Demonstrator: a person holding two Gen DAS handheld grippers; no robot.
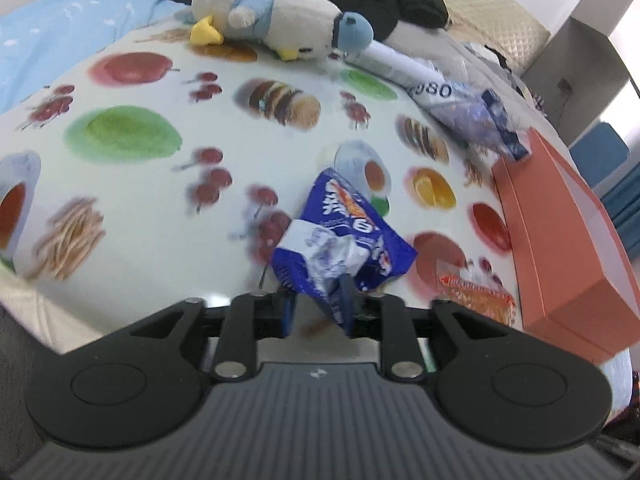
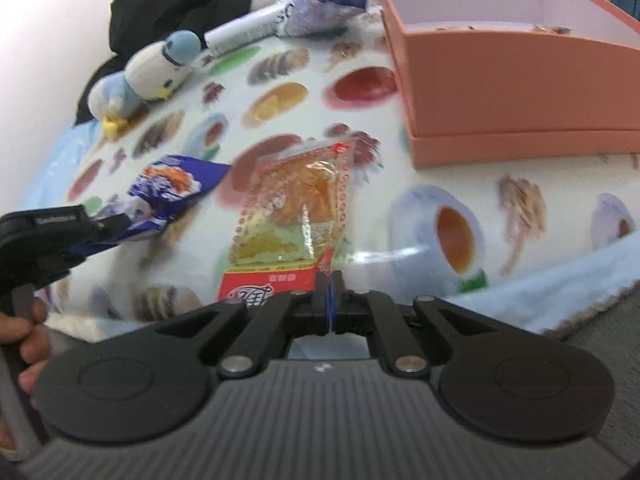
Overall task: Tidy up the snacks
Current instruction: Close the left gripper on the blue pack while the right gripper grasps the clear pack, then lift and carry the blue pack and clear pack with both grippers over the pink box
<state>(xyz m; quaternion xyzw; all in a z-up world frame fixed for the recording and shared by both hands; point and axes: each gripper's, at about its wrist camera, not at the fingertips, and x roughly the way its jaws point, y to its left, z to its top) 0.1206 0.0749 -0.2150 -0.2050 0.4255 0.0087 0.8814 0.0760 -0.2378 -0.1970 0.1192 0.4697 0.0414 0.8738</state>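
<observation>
Two close wrist views angled down onto the tablecloth (image 1: 168,240), orange box (image 2: 500,92) shared.

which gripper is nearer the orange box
Right. The right gripper, shut on the clear snack pack, sits just below-left of the orange box. The left gripper, at the blue snack bag, is further left of it.

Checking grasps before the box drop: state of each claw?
Left claw: parted, blue snack bag between its fingers, grip uncertain.
Right claw: closed on the clear snack packet.
</observation>
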